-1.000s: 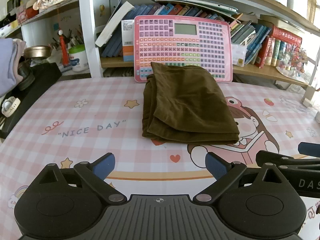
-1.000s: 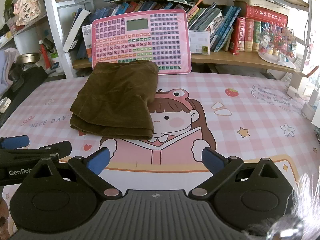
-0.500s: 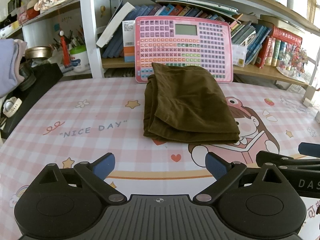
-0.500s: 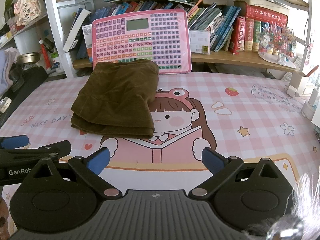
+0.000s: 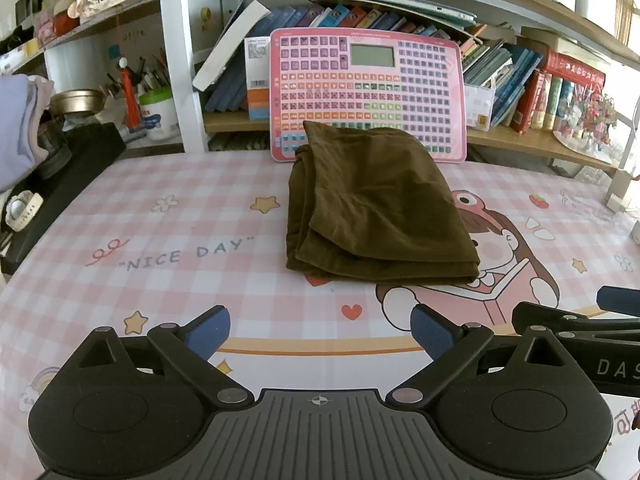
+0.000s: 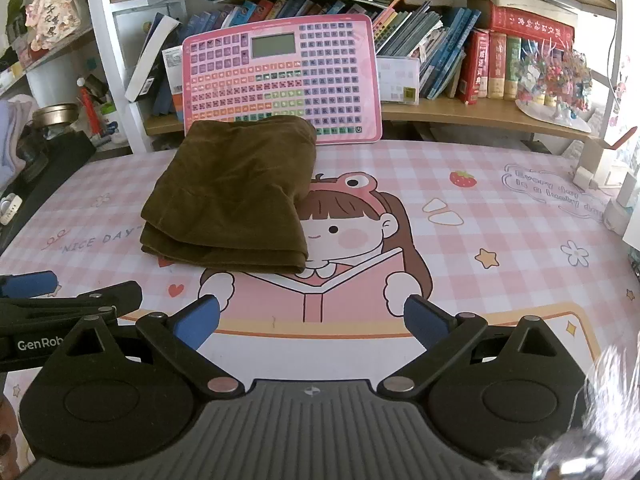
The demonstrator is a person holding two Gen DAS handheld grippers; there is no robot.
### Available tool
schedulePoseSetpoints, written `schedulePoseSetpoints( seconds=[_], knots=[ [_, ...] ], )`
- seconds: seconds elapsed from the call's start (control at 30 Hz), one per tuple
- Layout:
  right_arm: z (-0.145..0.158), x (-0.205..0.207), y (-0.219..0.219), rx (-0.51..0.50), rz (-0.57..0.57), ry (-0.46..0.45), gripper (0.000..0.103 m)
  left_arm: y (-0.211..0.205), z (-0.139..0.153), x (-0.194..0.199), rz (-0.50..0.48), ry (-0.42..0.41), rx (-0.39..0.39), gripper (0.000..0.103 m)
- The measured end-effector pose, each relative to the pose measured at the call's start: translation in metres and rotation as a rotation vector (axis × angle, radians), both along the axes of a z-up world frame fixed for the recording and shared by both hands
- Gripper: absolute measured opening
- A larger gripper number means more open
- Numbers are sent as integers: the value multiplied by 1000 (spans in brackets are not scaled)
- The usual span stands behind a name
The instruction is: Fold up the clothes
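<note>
A dark olive-brown garment (image 5: 372, 208) lies folded into a thick rectangle on the pink checked table mat (image 5: 168, 240), its far end against a pink keyboard toy (image 5: 368, 92). The same garment (image 6: 236, 196) shows left of centre in the right wrist view. My left gripper (image 5: 320, 330) hovers open near the table's front edge, a short way before the garment, with nothing between its blue pads. My right gripper (image 6: 312, 316) is also open and empty, to the right of the left one. The two grippers sit side by side; each shows at the edge of the other's view.
Shelves of books (image 6: 448, 60) run along the back behind the pink keyboard toy (image 6: 280, 80). A black case (image 5: 60, 184) with a white watch (image 5: 18, 210) sits at the left edge. A flower ornament (image 6: 556, 84) and white boxes (image 6: 616, 196) stand at the right.
Both views shift very slightly; the garment lies as before and both grippers stay open.
</note>
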State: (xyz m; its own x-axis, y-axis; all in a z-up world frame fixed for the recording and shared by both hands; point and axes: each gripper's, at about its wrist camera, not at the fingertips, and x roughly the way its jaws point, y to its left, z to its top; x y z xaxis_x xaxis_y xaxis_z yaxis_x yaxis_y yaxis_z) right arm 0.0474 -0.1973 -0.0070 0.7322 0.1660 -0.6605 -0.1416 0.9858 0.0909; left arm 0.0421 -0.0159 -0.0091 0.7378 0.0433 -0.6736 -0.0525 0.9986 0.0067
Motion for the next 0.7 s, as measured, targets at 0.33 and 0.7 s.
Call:
schedulePoseSetpoints(
  seconds=[0.33,0.7],
  knots=[
    [-1,1,-1,1,0,6,99,0,-1,1,3,6,-3,99],
    [-4,4,-1,5,-1,21,99,-1,-4,2,16,17,-5,100]
  ],
)
